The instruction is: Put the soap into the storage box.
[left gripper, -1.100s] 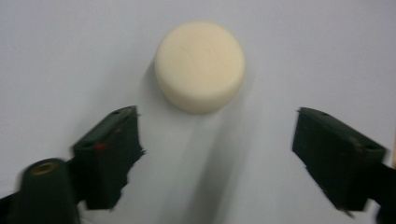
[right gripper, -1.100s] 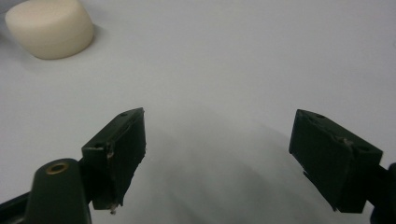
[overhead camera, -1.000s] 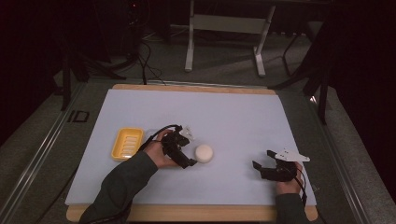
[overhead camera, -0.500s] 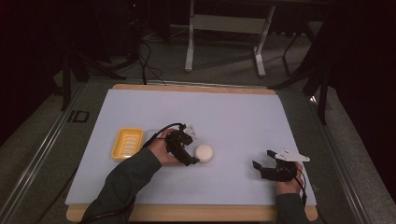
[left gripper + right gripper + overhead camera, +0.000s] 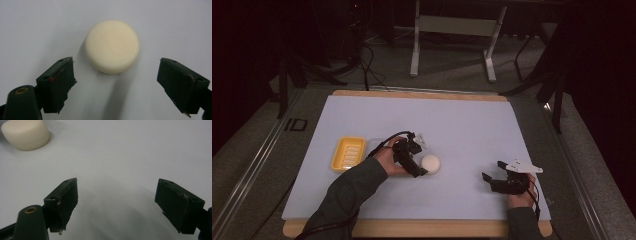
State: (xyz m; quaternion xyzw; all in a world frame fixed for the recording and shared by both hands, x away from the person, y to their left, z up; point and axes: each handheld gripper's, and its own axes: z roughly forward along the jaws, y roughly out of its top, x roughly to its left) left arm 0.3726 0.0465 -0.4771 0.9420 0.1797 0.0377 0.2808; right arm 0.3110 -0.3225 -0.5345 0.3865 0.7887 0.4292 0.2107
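We see a round cream soap bar [image 5: 430, 164] lying flat on the pale worktop [image 5: 462, 125], just right of the left claw [image 5: 116, 82]. In the left gripper view that claw stands wide, its jaws either side of the bar's near edge and not touching it. A yellow dish [image 5: 348, 153] sits near the left hand. The right claw [image 5: 116, 203] is also wide and holds nothing, well apart from the bar, low over bare worktop near the front right.

High view overhead, facing forward-down; gripper views close, low; all share white soap [image 5: 430, 164] [image 5: 112, 46] [image 5: 25, 133].
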